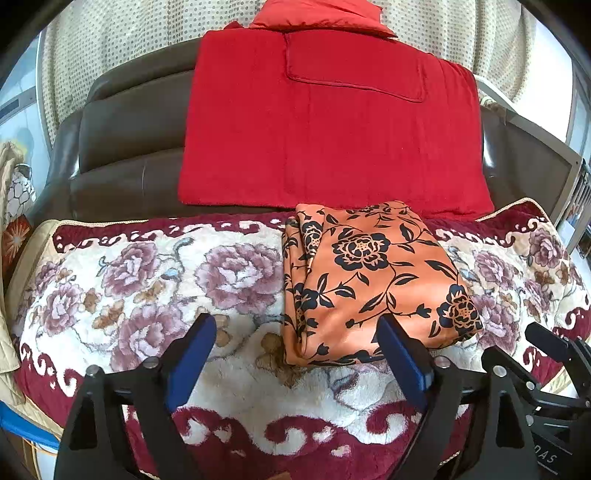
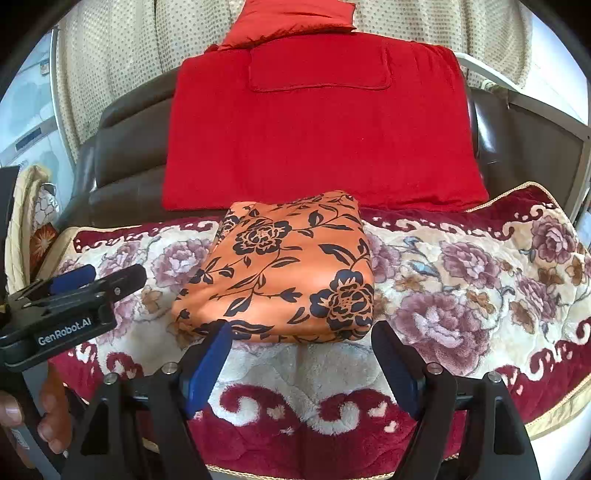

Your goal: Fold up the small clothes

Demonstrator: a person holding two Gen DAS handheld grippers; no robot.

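An orange garment with a black flower print (image 1: 365, 280) lies folded into a thick rectangle on a flowered plush blanket (image 1: 147, 280). It also shows in the right wrist view (image 2: 291, 269). My left gripper (image 1: 297, 332) is open and empty, just in front of the garment's near left corner. My right gripper (image 2: 301, 336) is open and empty, just in front of the garment's near edge. The left gripper (image 2: 92, 275) also appears at the left of the right wrist view, held by a hand (image 2: 48, 417).
A red folded blanket (image 1: 328, 140) leans on a dark leather sofa back (image 1: 125, 147) behind the garment. A red cushion (image 1: 317, 14) sits above it. Dotted curtains (image 1: 110, 40) hang behind. The flowered blanket spreads left and right of the garment (image 2: 472, 273).
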